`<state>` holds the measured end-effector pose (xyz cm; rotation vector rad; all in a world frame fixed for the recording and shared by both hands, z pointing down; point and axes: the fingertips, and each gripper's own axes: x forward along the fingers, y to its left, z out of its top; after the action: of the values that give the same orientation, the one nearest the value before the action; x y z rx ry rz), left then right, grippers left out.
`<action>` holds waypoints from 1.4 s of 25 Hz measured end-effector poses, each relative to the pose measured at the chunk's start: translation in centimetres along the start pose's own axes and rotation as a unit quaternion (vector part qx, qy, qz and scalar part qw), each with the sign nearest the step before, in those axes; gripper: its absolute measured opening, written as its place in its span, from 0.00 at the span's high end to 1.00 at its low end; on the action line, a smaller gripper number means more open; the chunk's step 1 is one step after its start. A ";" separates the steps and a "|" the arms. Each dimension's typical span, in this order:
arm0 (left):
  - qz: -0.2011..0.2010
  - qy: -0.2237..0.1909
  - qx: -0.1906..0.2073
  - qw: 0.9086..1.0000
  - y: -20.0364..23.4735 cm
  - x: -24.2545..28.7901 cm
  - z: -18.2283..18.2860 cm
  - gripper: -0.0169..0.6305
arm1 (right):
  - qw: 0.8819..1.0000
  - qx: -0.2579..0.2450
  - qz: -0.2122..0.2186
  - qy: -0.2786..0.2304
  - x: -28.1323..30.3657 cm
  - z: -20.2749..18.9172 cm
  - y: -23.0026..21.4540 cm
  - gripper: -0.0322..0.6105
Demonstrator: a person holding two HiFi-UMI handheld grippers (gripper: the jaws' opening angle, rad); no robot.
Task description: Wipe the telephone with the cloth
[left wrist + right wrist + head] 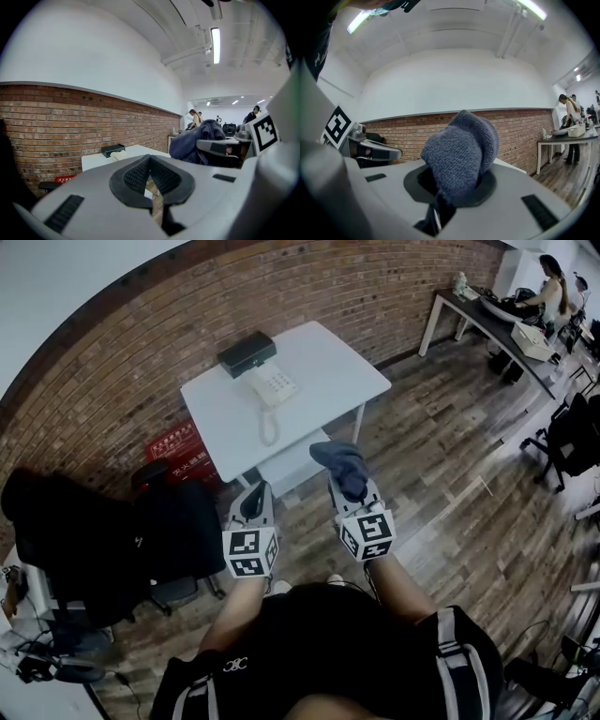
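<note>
Blue-grey knitted cloth is pinched in the right gripper. The jaws clamp its lower end, and the rest stands up above them as a bunched, rounded wad with a coarse ribbed weave. In the head view the cloth sits just off the near edge of the tabletop, clear of its surface.

The left gripper is on the near side of the tabletop, beside the right gripper and well apart from the telephone. In the left gripper view the ribbed pads of the left gripper are pressed together at their tips, with nothing between them.

The telephone is white with a flat keypad face. It lies on the far-left part of the tabletop, and its pale coiled cord loops toward the near edge. A black box sits at the far-left corner of the tabletop, touching or just beside the telephone; which one cannot be told. In the left gripper view the telephone and the box show as small shapes on the tabletop ahead of the jaws.

The tabletop is white and square and stands against a brick wall on a wood floor.
</note>
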<state>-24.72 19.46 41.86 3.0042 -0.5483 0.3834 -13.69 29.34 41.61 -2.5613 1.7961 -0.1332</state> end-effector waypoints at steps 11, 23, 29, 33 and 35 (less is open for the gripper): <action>0.014 -0.013 -0.006 1.000 -4.2 1.2 -0.2 0.98 | 1.000 -0.005 0.026 -0.002 -1.6 -0.5 -3.1 0.89; 0.038 -0.015 -0.010 0.999 -2.4 3.2 -0.9 0.98 | 0.999 0.005 0.053 0.001 1.7 -1.5 -3.9 0.89; 0.040 -0.024 -0.019 0.999 0.3 7.7 0.2 0.98 | 0.998 -0.007 0.057 0.003 6.1 -1.0 -5.6 0.89; 0.031 -0.024 -0.018 0.999 1.4 11.7 1.2 0.98 | 0.998 -0.011 0.054 0.003 9.2 -0.3 -7.5 0.89; 0.025 -0.024 -0.017 0.999 1.8 13.8 1.8 0.98 | 0.999 -0.012 0.050 0.004 10.7 -0.2 -8.6 0.89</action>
<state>-12.43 12.86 43.70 2.9786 -0.6268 0.3033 -2.01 22.22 42.94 -2.4822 1.9361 -0.1225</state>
